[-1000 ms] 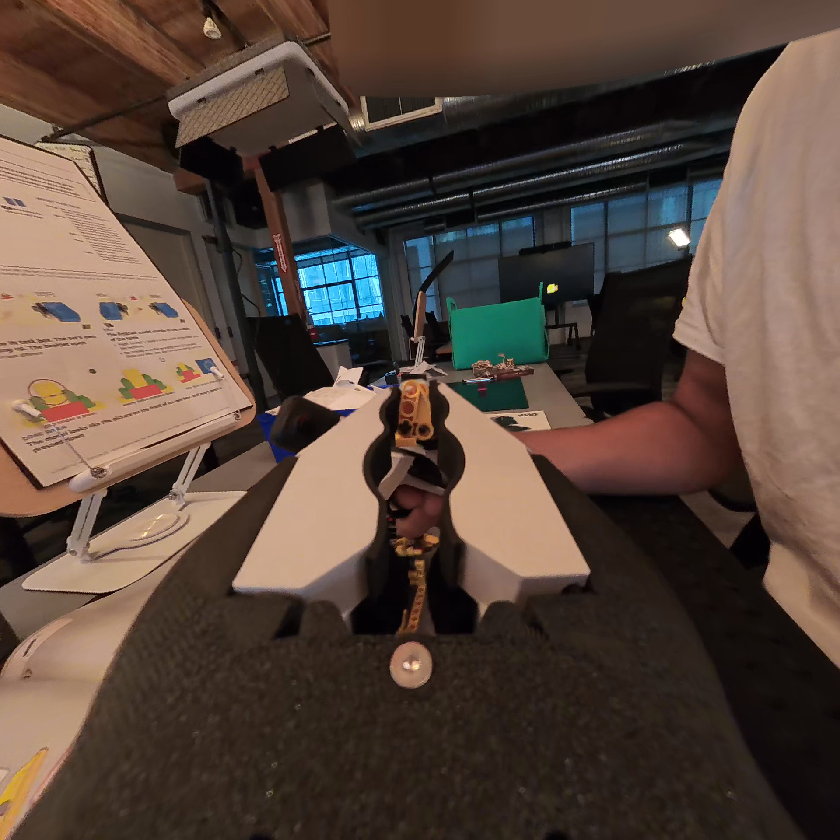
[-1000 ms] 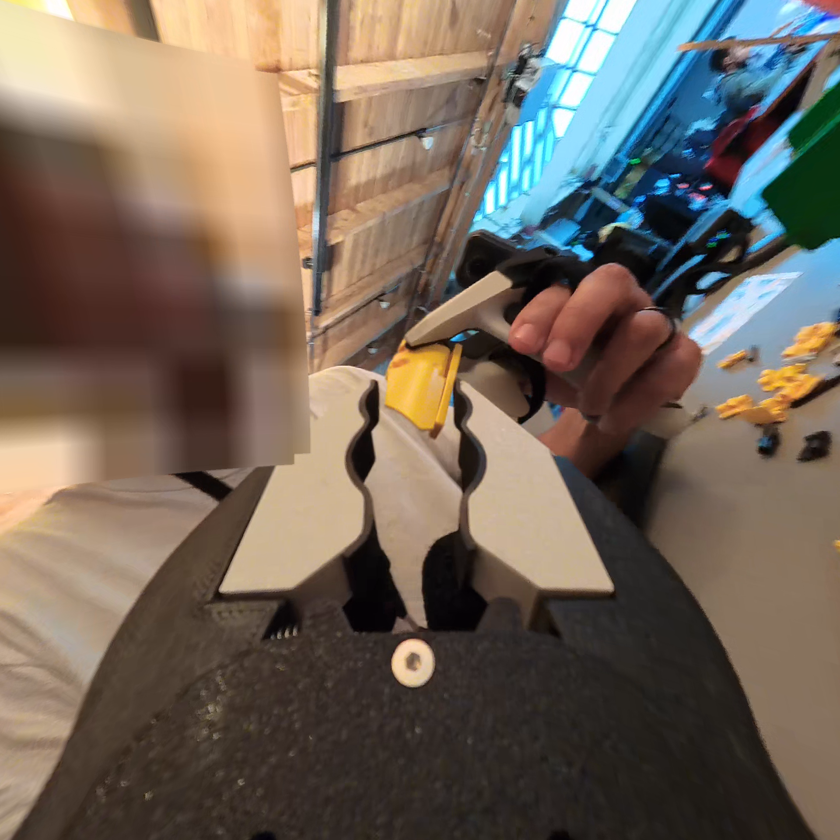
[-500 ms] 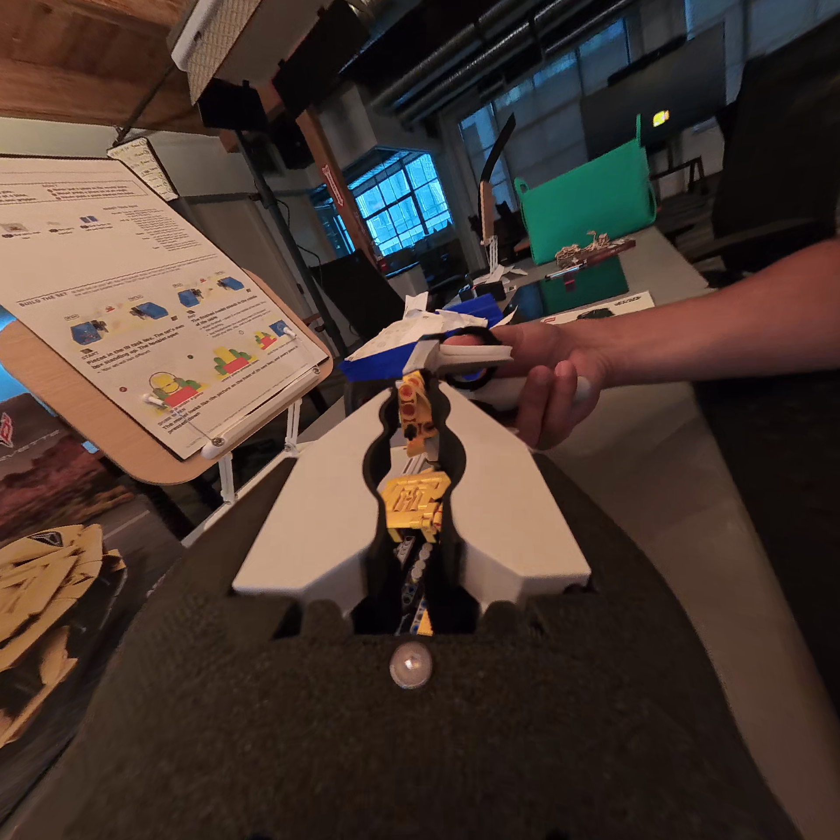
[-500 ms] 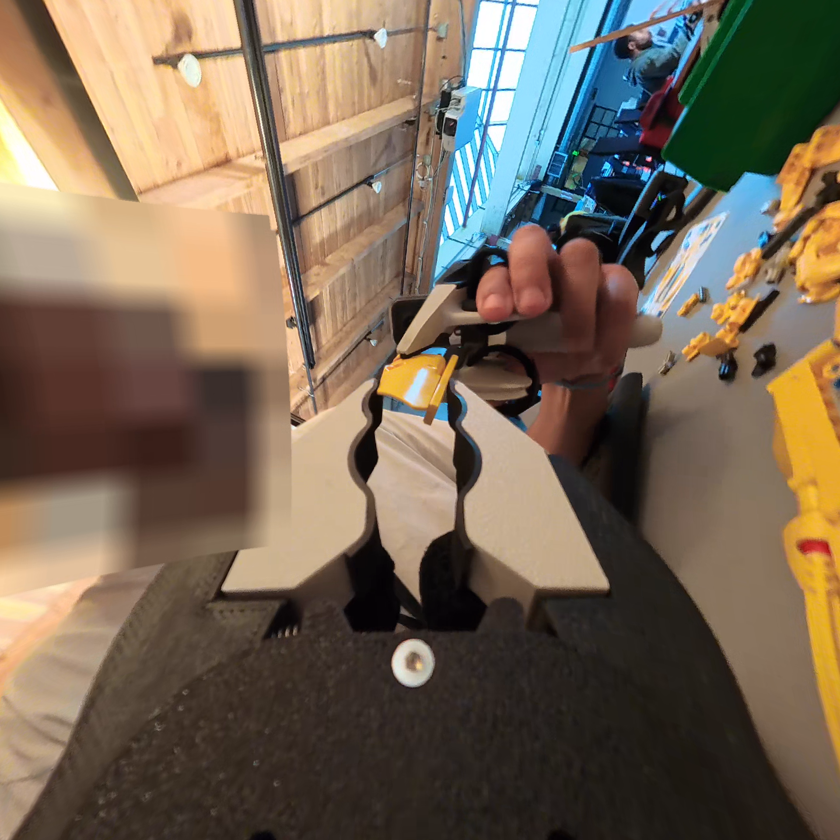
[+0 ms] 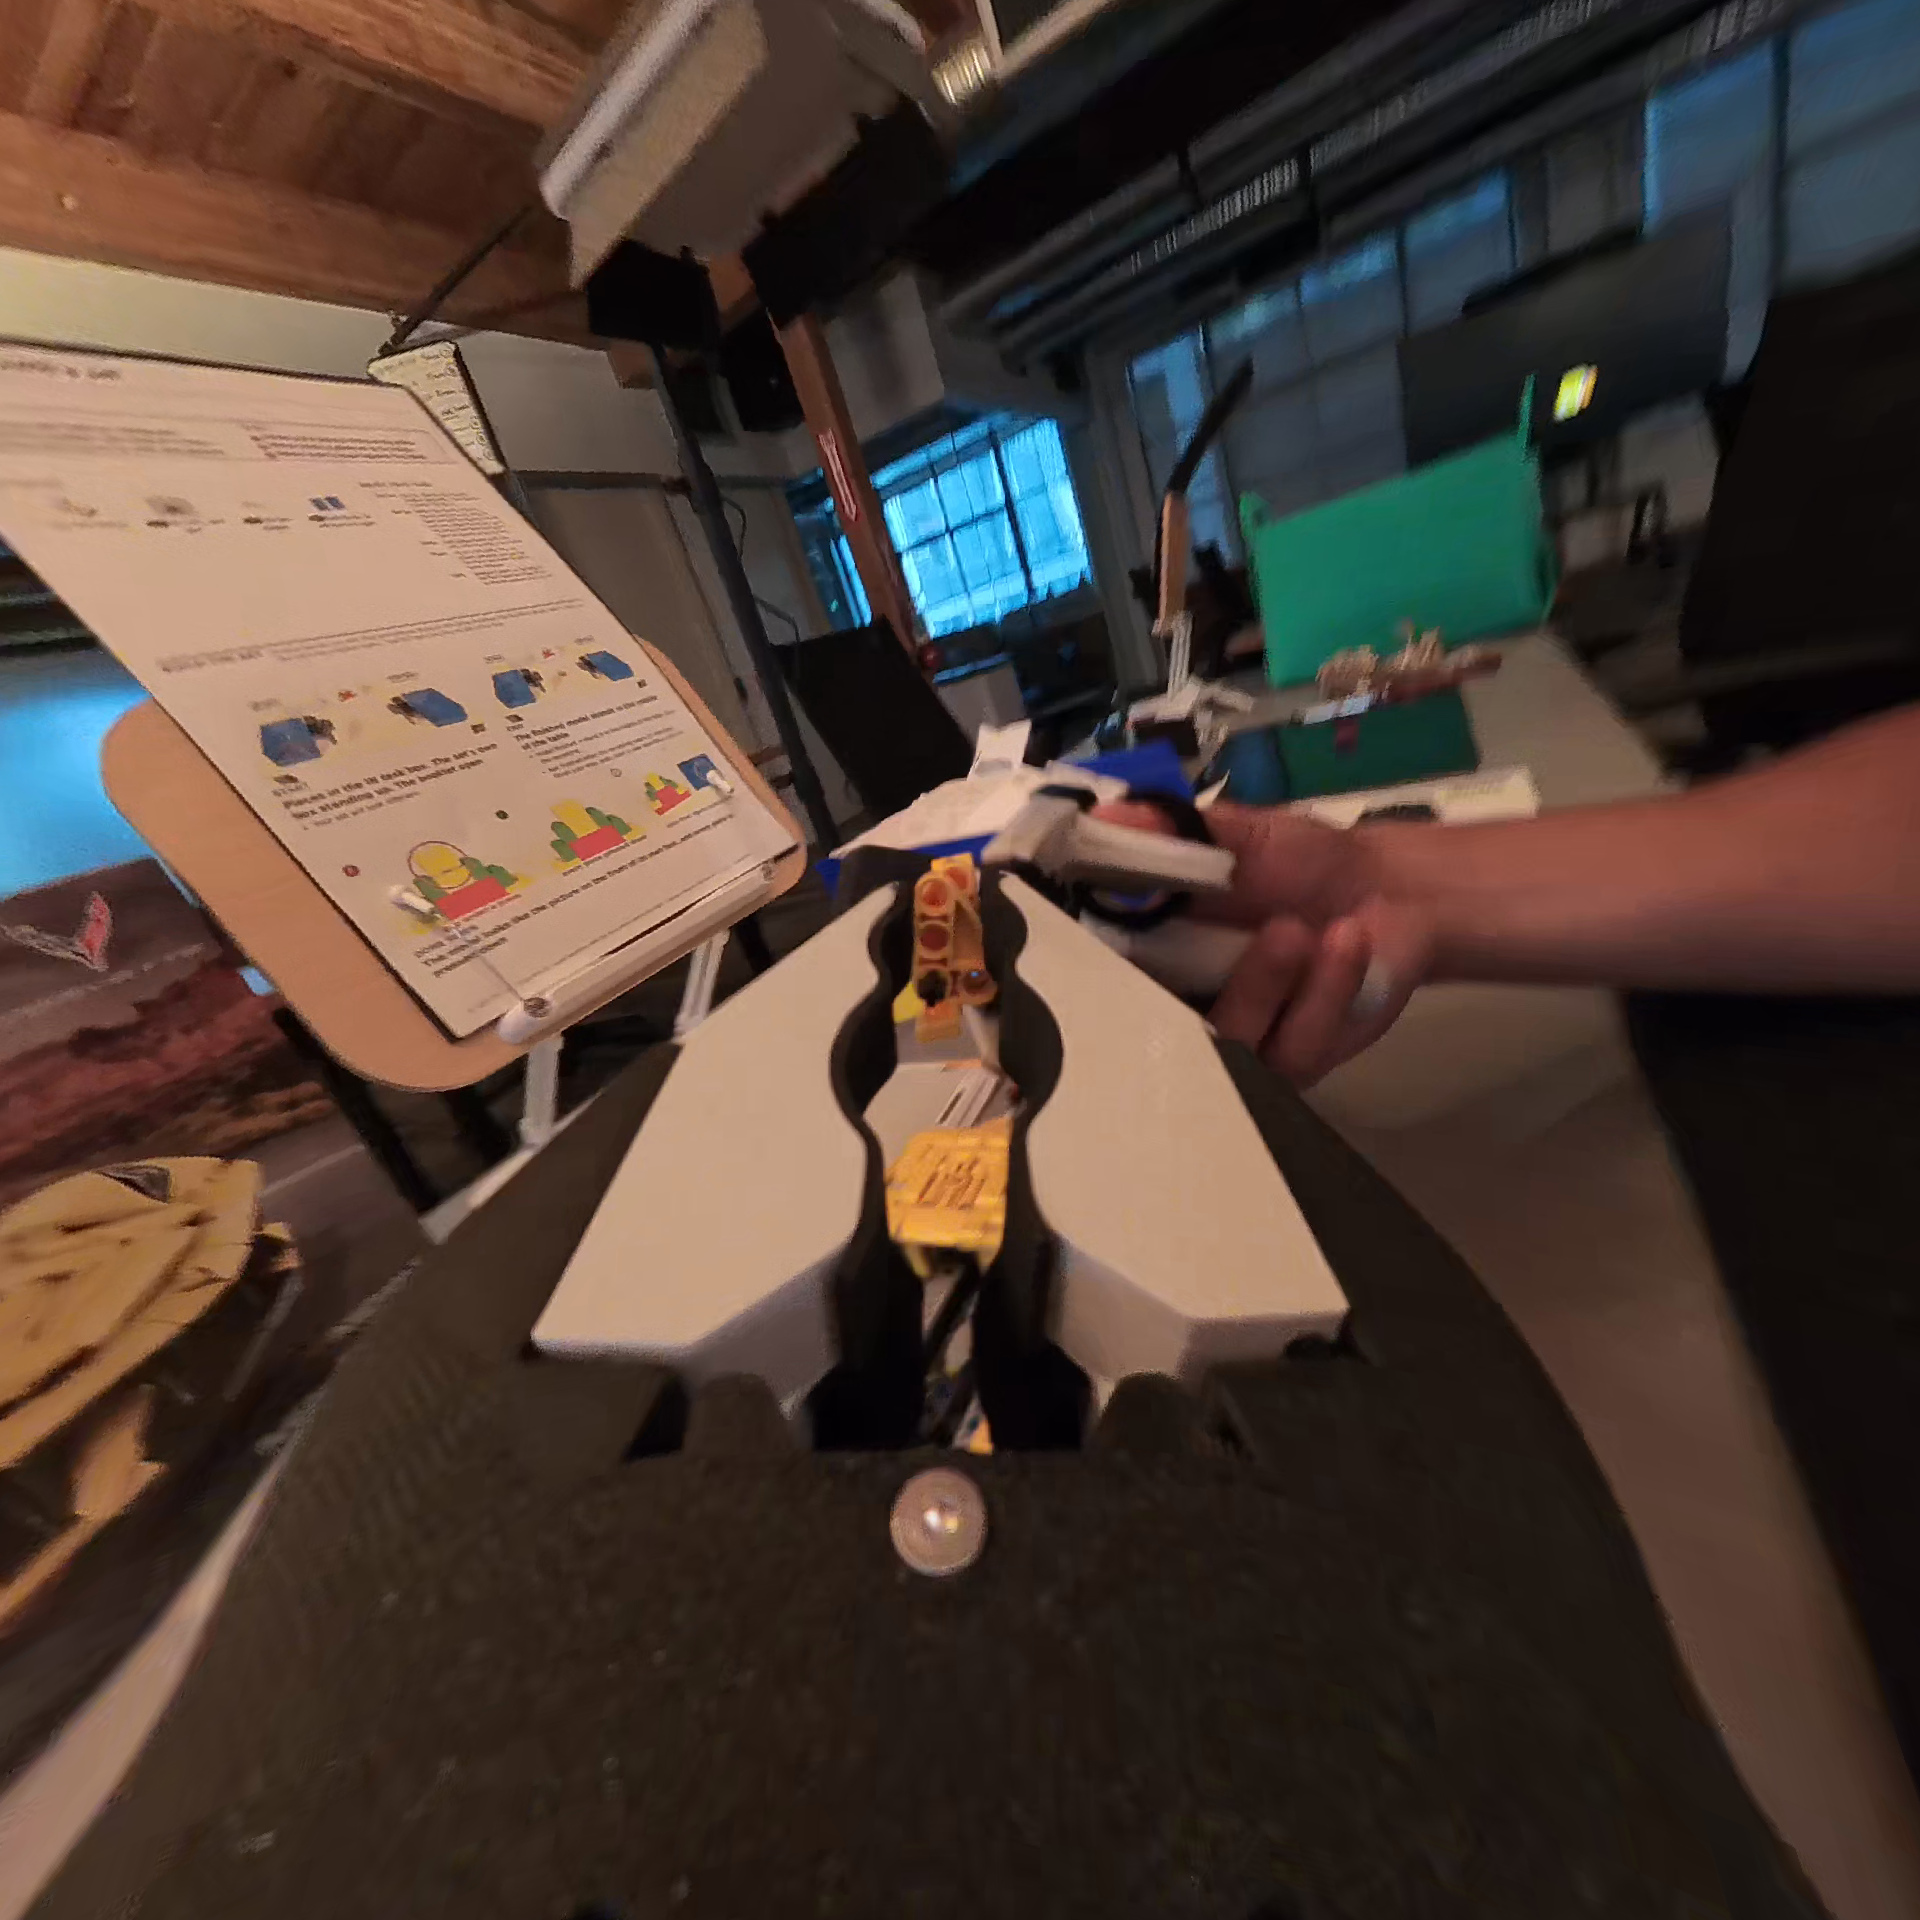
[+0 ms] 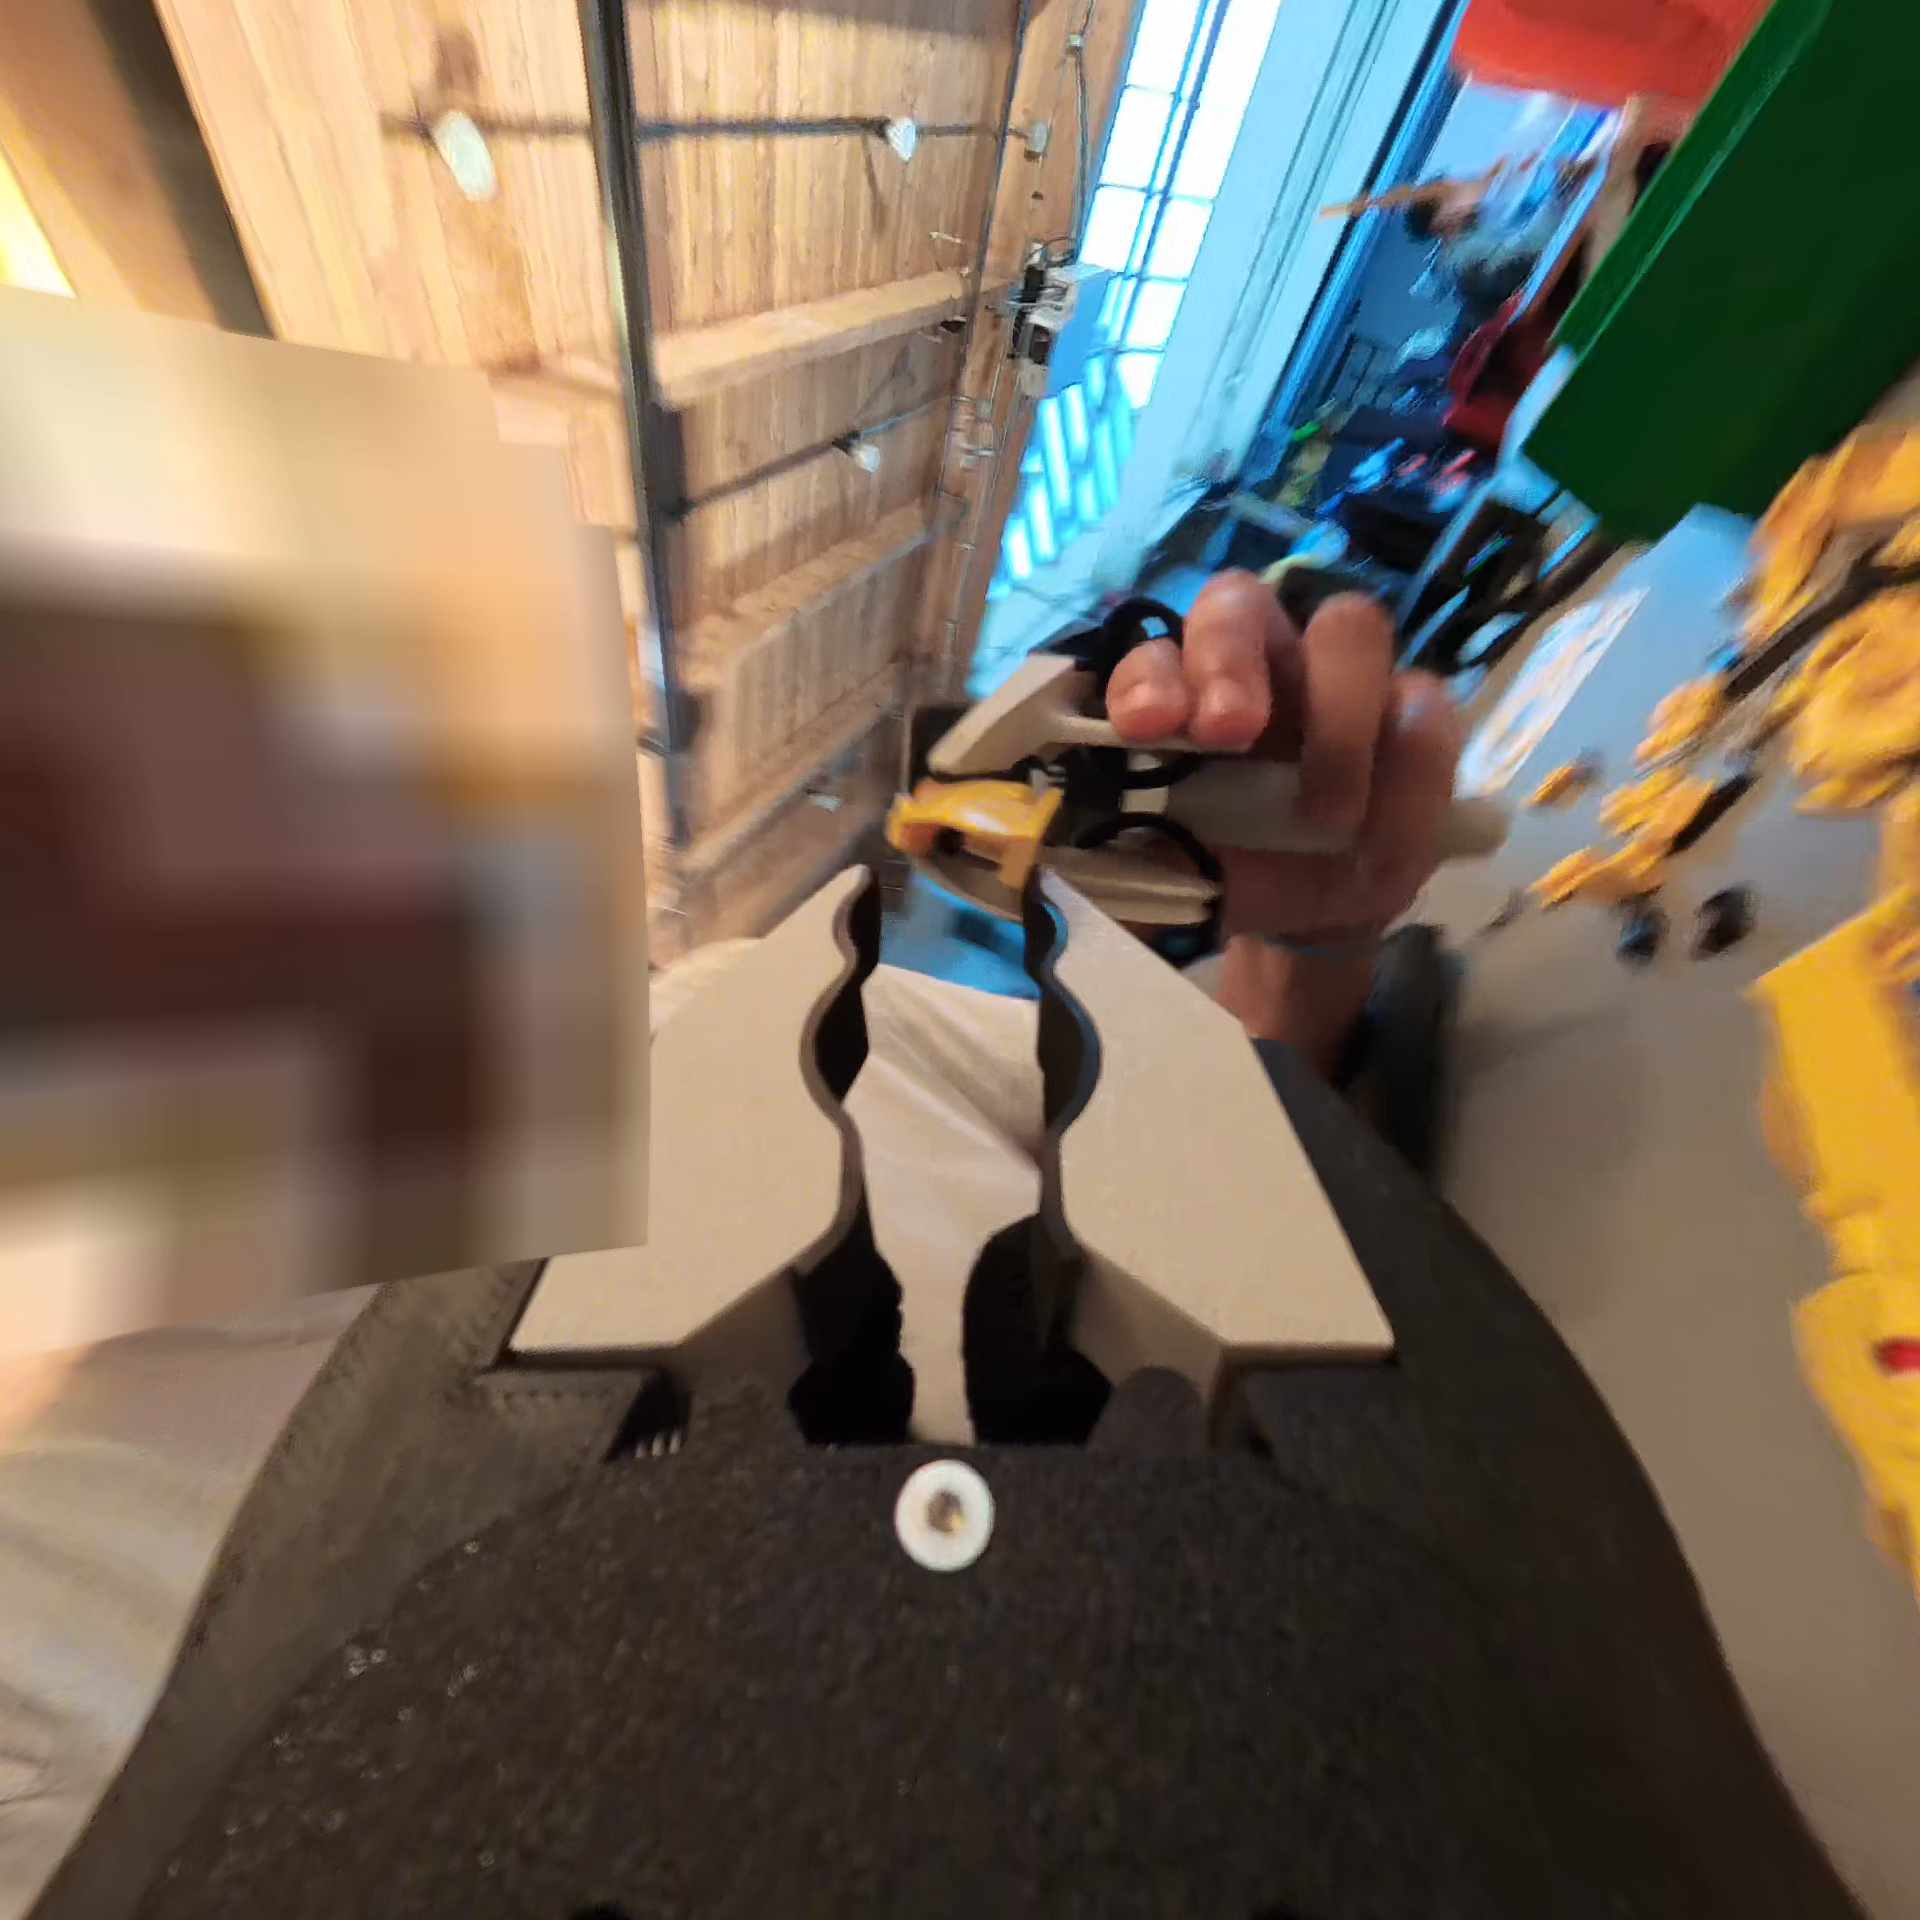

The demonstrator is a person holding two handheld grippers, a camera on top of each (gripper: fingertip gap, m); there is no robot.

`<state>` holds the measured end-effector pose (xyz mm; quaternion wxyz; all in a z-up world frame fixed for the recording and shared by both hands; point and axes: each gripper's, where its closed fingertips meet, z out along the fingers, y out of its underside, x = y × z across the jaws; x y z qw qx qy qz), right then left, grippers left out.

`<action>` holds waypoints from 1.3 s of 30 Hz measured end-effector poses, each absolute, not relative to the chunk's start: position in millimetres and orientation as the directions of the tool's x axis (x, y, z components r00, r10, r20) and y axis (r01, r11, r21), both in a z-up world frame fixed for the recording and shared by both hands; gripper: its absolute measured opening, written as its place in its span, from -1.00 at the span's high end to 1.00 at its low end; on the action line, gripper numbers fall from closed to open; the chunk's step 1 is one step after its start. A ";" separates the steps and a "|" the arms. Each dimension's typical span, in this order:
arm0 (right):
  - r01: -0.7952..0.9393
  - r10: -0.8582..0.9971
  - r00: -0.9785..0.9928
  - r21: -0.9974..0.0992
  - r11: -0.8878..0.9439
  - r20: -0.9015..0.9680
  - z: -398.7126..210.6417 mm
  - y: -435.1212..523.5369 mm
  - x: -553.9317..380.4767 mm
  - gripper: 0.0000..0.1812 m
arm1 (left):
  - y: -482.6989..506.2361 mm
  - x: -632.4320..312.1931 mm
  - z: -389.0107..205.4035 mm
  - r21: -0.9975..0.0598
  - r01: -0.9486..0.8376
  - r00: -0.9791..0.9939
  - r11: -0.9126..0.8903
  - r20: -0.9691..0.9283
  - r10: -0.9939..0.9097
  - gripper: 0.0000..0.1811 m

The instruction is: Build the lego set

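The left gripper (image 5: 948,914) was clamped on a small yellow lego piece (image 5: 943,940) with round holes — the piece sat right between the tips of the two fingers (image 5: 748,1143). Lower down, in the gap between those fingers, a flat yellow part (image 5: 951,1184) showed, but it was too blurry to tell what it lay on. Just past the fingertips and off to the right, a hand (image 5: 1309,935) held the other gripper.

The right gripper (image 6: 956,883) had its fingers (image 6: 1164,1122) a little apart. A yellow lego piece (image 6: 971,816) sat just beyond their tips, and it was pinched by the other gripper there. I could not tell if the right fingertips touched it.

Far to the right of the right fingers, loose yellow pieces (image 6: 1652,831) lay on the grey table (image 6: 1621,1143). To the left of the left fingers, a paper sheet on a wooden stand (image 5: 343,665) stood tilted.
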<state>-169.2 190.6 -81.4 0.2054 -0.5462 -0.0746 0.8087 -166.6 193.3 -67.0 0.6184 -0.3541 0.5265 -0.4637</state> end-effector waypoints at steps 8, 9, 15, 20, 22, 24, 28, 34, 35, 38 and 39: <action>-0.408 0.776 0.103 -0.738 -0.538 -0.623 -71.4 209.1 -156.1 0.58 | 217.2 -179.9 -45.3 -0.876 0.354 -0.226 -0.328 0.261 -0.939 0.87; -0.401 0.786 0.128 -0.756 -0.517 -0.605 -71.4 209.2 -156.9 0.60 | 219.1 -180.0 -45.2 -0.850 0.353 -0.259 -0.390 0.312 -0.914 0.87; -0.341 0.817 0.335 -0.869 -0.359 -0.469 -78.5 218.2 -157.0 0.69 | 235.5 -174.7 -56.2 -0.707 0.289 -0.349 -0.646 0.551 -0.758 0.87; -0.369 0.778 0.375 -0.852 -0.373 -0.503 -84.2 227.5 -148.5 0.74 | 245.0 -172.0 -64.5 -0.585 0.236 -0.404 -0.776 0.667 -0.626 0.87; -0.381 0.770 0.370 -0.841 -0.384 -0.519 -86.6 229.2 -147.4 0.75 | 243.8 -166.6 -71.7 -0.560 0.187 -0.406 -0.807 0.704 -0.582 0.87; -0.358 0.774 0.398 -0.860 -0.362 -0.492 -90.4 230.4 -147.7 0.72 | 244.3 -162.2 -78.3 -0.512 0.150 -0.412 -0.846 0.745 -0.524 0.87; -0.103 0.787 0.580 -0.977 -0.187 -0.212 -106.9 233.7 -147.5 0.52 | 247.2 -156.1 -90.6 -0.431 0.091 -0.399 -0.897 0.810 -0.430 0.87; 0.538 0.585 0.646 -0.836 0.108 0.491 -134.6 237.9 -137.3 0.62 | 246.6 -146.5 -115.0 -0.477 0.022 -0.252 -0.879 0.848 -0.467 0.87; 0.576 0.541 0.637 -0.806 0.140 0.549 -133.8 237.7 -136.5 0.69 | 246.1 -145.7 -117.4 -0.473 0.011 -0.243 -0.881 0.854 -0.461 0.87; 0.619 0.538 0.614 -0.775 0.126 0.577 -141.1 237.5 -137.3 0.70 | 247.5 -145.1 -124.4 -0.447 -0.012 -0.220 -0.894 0.874 -0.434 0.87; 0.607 0.557 0.620 -0.788 0.106 0.553 -142.7 236.6 -138.6 0.67 | 247.6 -144.8 -125.5 -0.443 -0.016 -0.218 -0.897 0.877 -0.429 0.87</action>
